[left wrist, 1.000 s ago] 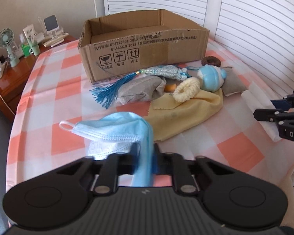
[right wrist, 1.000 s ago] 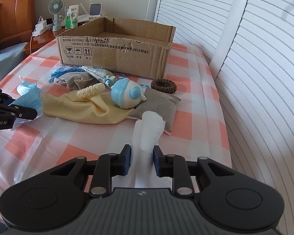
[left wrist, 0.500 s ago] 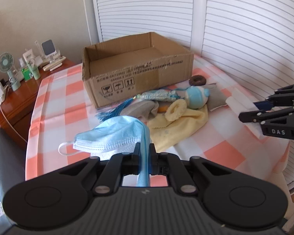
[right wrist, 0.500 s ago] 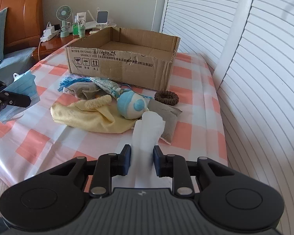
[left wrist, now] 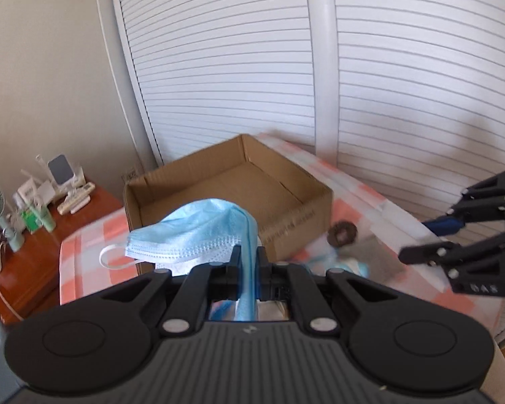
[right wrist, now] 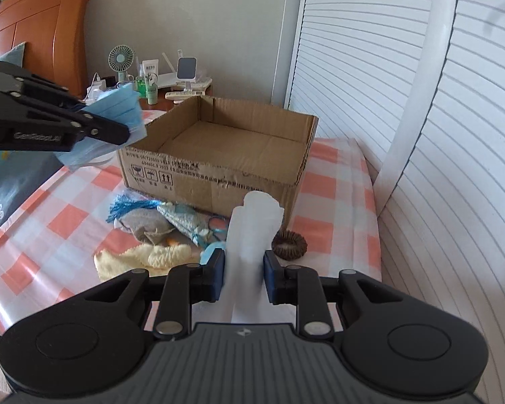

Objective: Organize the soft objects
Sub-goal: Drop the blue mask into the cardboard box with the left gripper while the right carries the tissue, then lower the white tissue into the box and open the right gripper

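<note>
We have just lifted both loads off the surface: our left gripper [left wrist: 249,266] jaws clench the blue face mask [left wrist: 198,232], our right gripper [right wrist: 244,274] jaws grasp a white cloth [right wrist: 252,229]. The open cardboard box [right wrist: 239,148] ahead waits, seemingly empty.

Both grippers are matte black: the left gripper [left wrist: 247,271] and right gripper [right wrist: 244,277] have ribbed bodies, round side discs, silver screws and blue pads [right wrist: 215,277]; white lettering, seemingly "GenRobot.AI".
</note>
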`<control>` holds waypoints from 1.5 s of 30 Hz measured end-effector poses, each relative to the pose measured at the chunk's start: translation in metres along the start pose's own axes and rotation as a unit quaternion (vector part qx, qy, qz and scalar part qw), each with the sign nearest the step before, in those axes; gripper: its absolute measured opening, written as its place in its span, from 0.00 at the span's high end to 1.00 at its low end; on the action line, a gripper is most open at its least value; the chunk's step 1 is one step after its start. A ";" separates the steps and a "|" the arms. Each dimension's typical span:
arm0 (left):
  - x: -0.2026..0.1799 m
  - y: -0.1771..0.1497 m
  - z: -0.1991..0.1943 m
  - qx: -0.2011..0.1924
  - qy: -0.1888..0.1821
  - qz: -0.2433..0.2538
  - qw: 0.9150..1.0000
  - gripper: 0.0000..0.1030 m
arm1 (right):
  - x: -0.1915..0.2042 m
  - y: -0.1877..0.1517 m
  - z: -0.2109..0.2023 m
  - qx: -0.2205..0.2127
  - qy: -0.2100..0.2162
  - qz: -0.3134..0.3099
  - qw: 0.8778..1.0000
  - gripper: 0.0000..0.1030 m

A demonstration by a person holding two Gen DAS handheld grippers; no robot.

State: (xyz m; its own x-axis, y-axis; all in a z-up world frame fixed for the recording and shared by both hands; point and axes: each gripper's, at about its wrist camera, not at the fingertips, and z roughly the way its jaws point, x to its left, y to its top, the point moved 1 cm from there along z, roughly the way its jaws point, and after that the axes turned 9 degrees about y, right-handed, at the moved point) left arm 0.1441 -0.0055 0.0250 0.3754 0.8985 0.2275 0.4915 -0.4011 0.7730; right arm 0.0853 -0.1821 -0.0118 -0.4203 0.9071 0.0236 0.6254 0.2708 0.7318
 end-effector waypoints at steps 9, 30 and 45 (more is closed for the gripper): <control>0.032 0.062 0.098 0.024 -0.016 -0.019 0.999 0.95 | -0.015 0.031 0.019 -0.016 -0.011 -0.003 1.000 0.72; 0.042 0.013 0.031 0.027 0.080 -0.092 0.992 0.01 | -0.017 0.047 0.030 -0.018 0.003 0.020 1.000 0.72; 0.011 -0.072 -0.034 0.057 0.084 -0.149 0.984 0.01 | -0.005 0.096 0.056 -0.002 0.027 0.026 0.999 0.72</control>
State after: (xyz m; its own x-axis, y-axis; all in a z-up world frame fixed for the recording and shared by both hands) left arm 0.0862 0.0394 -0.0082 0.0714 0.9921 0.1030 0.6482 -0.1246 0.7512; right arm 0.1841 -0.1426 0.0205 -0.4218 0.9014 0.0976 0.6442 0.2222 0.7319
